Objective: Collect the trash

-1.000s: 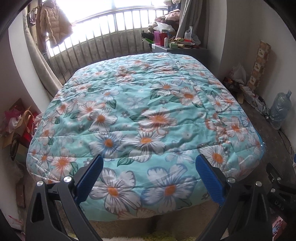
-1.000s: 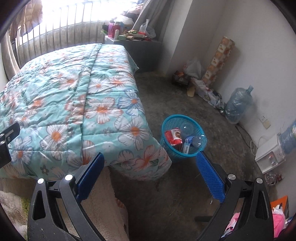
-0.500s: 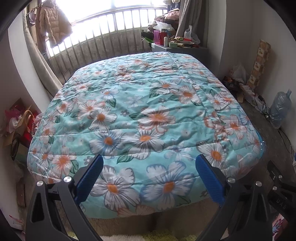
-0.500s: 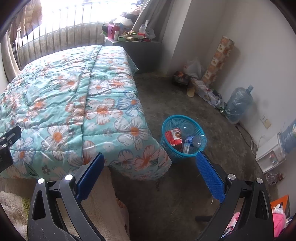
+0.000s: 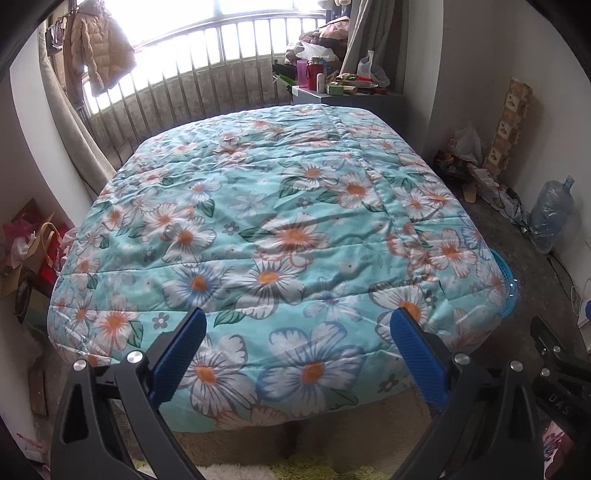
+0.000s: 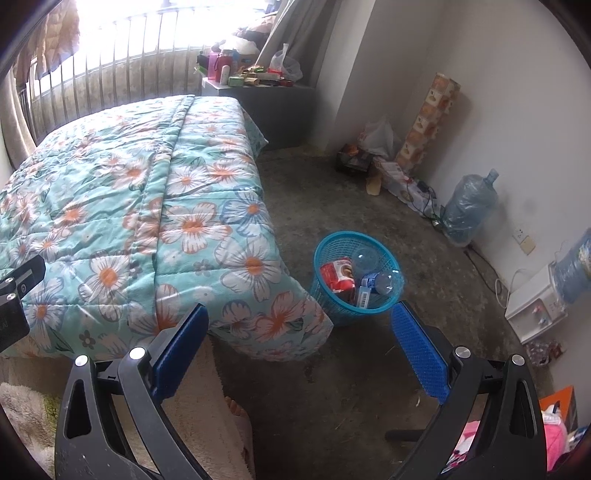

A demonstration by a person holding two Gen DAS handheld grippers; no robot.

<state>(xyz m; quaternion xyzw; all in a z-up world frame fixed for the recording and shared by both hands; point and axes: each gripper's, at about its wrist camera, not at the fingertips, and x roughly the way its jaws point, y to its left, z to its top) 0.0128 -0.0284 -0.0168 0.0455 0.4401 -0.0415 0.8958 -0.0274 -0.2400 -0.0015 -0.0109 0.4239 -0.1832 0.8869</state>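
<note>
Left tool (image 5: 297, 352) and right tool (image 6: 299, 339) both hung spread and empty at the bed's (image 5: 280, 229) foot. Trash lay in the blue basket (image 6: 391, 258) on the floor beside the bed; collection looked nearly done. Next: scan for leftovers. Can (image 6: 338, 275) label unreadable.

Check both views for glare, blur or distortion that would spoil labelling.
Left wrist: window behind the bars blown out white, quilt sharp, strong fisheye bending at the edges, dark corner vignette. Right wrist: window also overexposed, blue basket and its trash evenly lit and legible, walls curved by the lens.
</note>
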